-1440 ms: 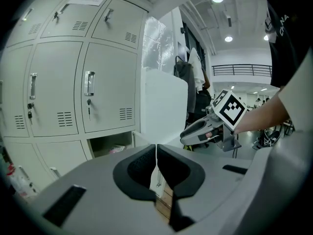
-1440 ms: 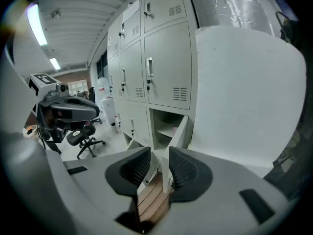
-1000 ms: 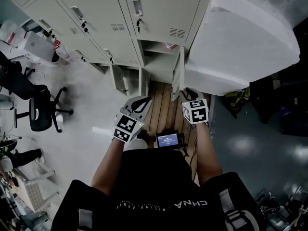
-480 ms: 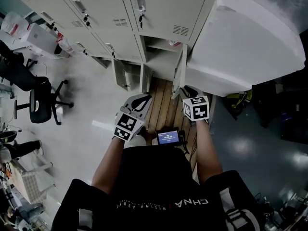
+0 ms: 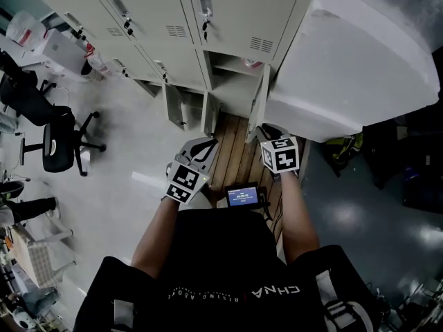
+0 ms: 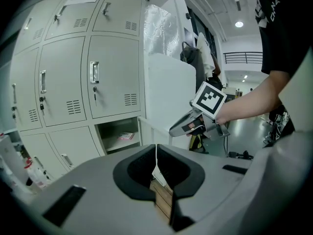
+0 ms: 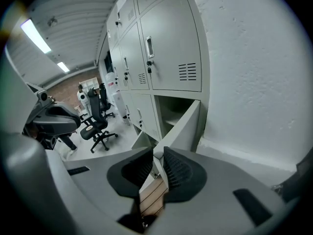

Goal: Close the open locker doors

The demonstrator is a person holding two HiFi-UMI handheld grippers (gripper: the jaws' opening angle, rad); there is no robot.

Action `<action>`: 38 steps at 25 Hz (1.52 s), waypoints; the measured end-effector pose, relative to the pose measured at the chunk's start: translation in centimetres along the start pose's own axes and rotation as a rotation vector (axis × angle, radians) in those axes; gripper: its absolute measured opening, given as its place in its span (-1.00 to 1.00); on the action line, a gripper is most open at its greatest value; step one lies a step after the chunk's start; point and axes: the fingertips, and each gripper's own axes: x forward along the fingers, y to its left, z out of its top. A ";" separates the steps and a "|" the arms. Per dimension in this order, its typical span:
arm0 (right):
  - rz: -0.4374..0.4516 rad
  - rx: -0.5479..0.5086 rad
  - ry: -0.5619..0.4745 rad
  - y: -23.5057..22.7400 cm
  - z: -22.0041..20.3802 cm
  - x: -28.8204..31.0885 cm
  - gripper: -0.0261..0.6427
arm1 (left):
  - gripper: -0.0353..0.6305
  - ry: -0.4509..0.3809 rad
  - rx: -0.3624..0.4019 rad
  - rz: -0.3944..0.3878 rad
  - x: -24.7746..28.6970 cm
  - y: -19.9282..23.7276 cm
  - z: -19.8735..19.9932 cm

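My left gripper (image 5: 201, 144) and right gripper (image 5: 266, 131) hang side by side over wood planks (image 5: 232, 159), near the lockers (image 5: 228, 19). Left fingers (image 6: 132, 173) and right fingers (image 7: 182, 173) are pinched together, holding nothing. In the bottom row an open door (image 7: 185, 125) stands just ahead of the right gripper, and another open door (image 5: 173, 107) is to its left.

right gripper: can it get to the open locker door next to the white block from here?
Probably yes. The right gripper hangs close to the open door with nothing between them. The white block sits beside the door, off the path. The jaws are shut, so a push looks likelier.
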 end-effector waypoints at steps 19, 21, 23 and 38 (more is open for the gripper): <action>0.028 -0.023 0.032 4.4 2.6 4.1 -0.67 | -0.54 0.095 -0.036 -0.008 9.3 0.8 -6.1; 0.028 -0.024 0.037 5.0 3.1 4.8 -0.67 | -0.54 0.101 -0.024 -0.020 10.4 1.4 -6.1; 0.026 -0.034 0.042 5.6 3.7 5.5 -0.67 | -0.54 0.109 -0.003 -0.029 11.2 2.2 -6.2; 0.072 -0.038 0.044 8.5 8.6 11.5 -0.67 | -0.62 0.069 -0.039 0.017 12.5 11.2 -5.8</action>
